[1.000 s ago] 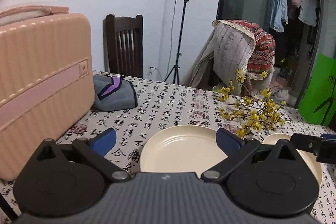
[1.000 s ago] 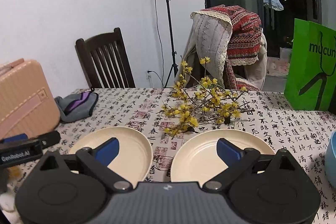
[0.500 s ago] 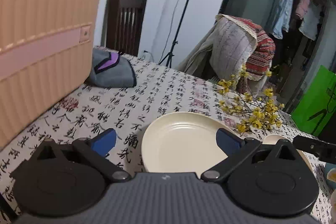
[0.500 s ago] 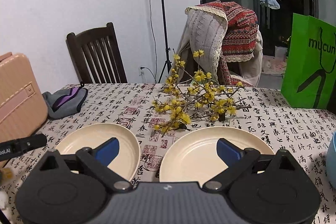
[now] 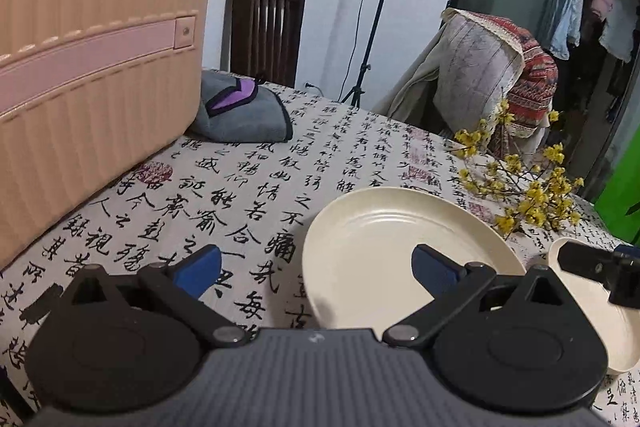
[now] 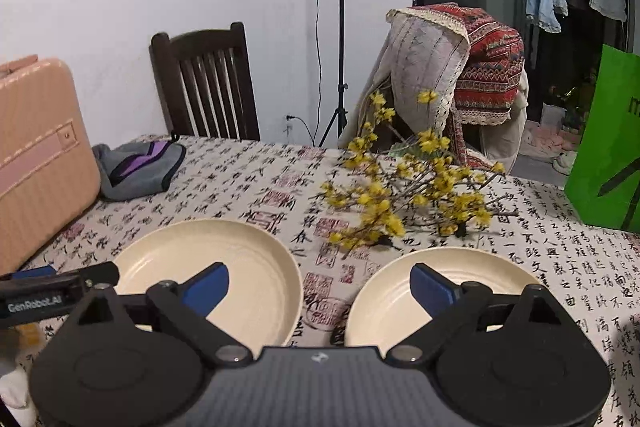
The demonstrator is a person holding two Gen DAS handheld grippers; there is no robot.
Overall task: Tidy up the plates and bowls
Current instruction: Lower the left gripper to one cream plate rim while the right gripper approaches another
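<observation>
Two cream plates lie side by side on the calligraphy-print tablecloth. In the left wrist view the left plate (image 5: 384,243) sits just ahead, its left rim between the fingers of my open left gripper (image 5: 316,267); the right plate (image 5: 600,311) shows at the far right behind a black finger of the other gripper. In the right wrist view my right gripper (image 6: 320,283) is open and hovers over the gap between the left plate (image 6: 240,259) and the right plate (image 6: 400,291). Neither gripper holds anything.
A pink suitcase (image 5: 92,67) stands at the table's left. A grey-purple pouch (image 5: 240,115) lies behind it. Yellow flower branches (image 6: 400,195) lie behind the plates. A green bag (image 6: 608,155) stands at right. Chairs (image 6: 208,83) and a light stand (image 6: 340,27) are beyond the table.
My left gripper has dropped lower and shifted left, so the suitcase looms larger and the left plate sits more to the right. The right gripper has moved slightly; both plates stay put.
</observation>
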